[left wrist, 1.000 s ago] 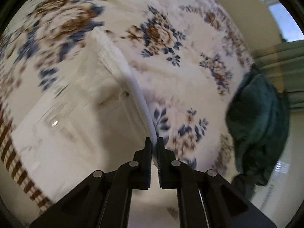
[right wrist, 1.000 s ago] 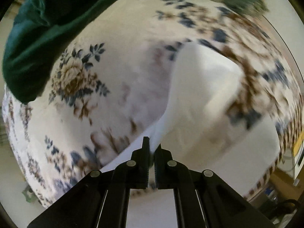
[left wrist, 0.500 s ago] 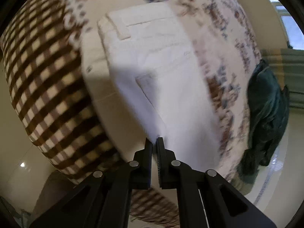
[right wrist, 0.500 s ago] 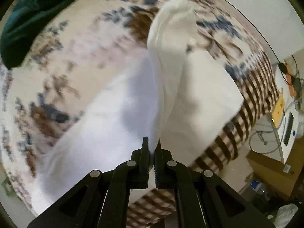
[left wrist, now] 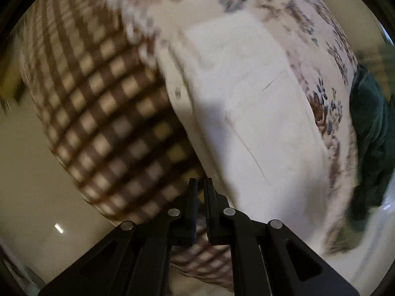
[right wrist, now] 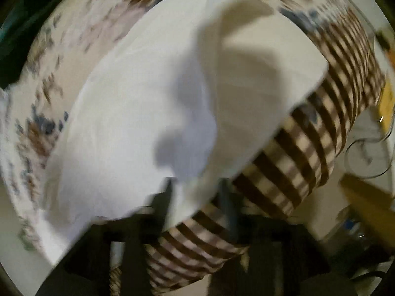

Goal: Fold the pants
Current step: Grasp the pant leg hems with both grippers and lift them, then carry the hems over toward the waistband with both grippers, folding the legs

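Note:
White pants point(left wrist: 246, 103) lie folded on the floral bedspread point(left wrist: 328, 113), reaching the bed's checked edge point(left wrist: 103, 113). A pocket seam and a button show on them. My left gripper point(left wrist: 200, 185) is shut at the near corner of the pants, over the checked edge. The cloth meets its right fingertip. In the blurred right wrist view the pants point(right wrist: 138, 113) spread wide with a raised fold across the middle. My right gripper point(right wrist: 196, 187) is opening, and the pants' edge hangs loose between its spread fingers point(right wrist: 167, 192).
A dark green garment point(left wrist: 370, 135) lies at the bed's far side and shows as a dark patch point(right wrist: 14, 24) in the right wrist view. Beyond the checked side point(right wrist: 308, 153) are pale floor, a yellow object point(right wrist: 387, 98) and cables point(right wrist: 365, 153).
Both grippers swept the held end of the pants across the bed to its checked edge, laying it over the rest. The right gripper, shut before, now has its fingers apart.

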`<act>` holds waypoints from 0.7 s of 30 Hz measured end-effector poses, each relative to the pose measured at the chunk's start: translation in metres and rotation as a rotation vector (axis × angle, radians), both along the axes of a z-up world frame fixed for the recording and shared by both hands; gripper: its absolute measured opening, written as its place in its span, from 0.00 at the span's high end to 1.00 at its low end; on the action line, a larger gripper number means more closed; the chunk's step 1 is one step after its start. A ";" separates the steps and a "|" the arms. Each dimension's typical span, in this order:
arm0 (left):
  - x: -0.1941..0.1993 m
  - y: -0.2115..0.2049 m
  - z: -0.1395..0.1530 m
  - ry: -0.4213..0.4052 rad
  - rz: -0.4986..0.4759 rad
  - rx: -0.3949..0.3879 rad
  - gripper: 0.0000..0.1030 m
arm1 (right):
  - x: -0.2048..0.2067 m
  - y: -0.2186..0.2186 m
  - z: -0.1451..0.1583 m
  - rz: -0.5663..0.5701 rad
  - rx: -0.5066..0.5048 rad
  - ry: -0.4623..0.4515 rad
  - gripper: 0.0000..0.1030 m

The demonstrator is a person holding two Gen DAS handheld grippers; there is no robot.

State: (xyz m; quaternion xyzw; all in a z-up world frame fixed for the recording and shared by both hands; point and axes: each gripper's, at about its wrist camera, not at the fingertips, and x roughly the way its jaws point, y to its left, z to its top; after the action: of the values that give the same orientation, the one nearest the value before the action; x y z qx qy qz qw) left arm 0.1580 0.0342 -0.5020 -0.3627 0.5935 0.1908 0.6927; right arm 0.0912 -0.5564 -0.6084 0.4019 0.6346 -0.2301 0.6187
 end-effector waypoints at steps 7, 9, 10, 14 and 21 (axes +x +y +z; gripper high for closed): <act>0.028 -0.064 0.046 -0.081 -0.172 0.210 0.25 | -0.043 -0.072 0.028 -0.183 -0.022 -0.166 0.41; 0.041 -0.089 0.047 -0.095 -0.215 0.238 0.20 | -0.047 -0.098 0.025 -0.255 -0.021 -0.193 0.41; 0.047 -0.097 0.047 -0.097 -0.230 0.244 0.20 | -0.050 -0.114 0.018 -0.309 -0.011 -0.207 0.41; 0.073 -0.136 0.039 -0.067 -0.306 0.218 0.20 | -0.036 -0.148 -0.005 -0.395 0.029 -0.267 0.41; 0.075 -0.169 0.023 0.033 -0.323 0.242 0.20 | -0.004 -0.152 -0.020 -0.248 -0.054 -0.235 0.95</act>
State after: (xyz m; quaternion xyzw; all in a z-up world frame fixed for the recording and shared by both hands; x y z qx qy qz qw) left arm 0.2332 -0.1346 -0.4785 -0.1739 0.6278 0.1529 0.7431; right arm 0.0871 -0.7083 -0.6287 0.4846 0.4971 -0.2730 0.6660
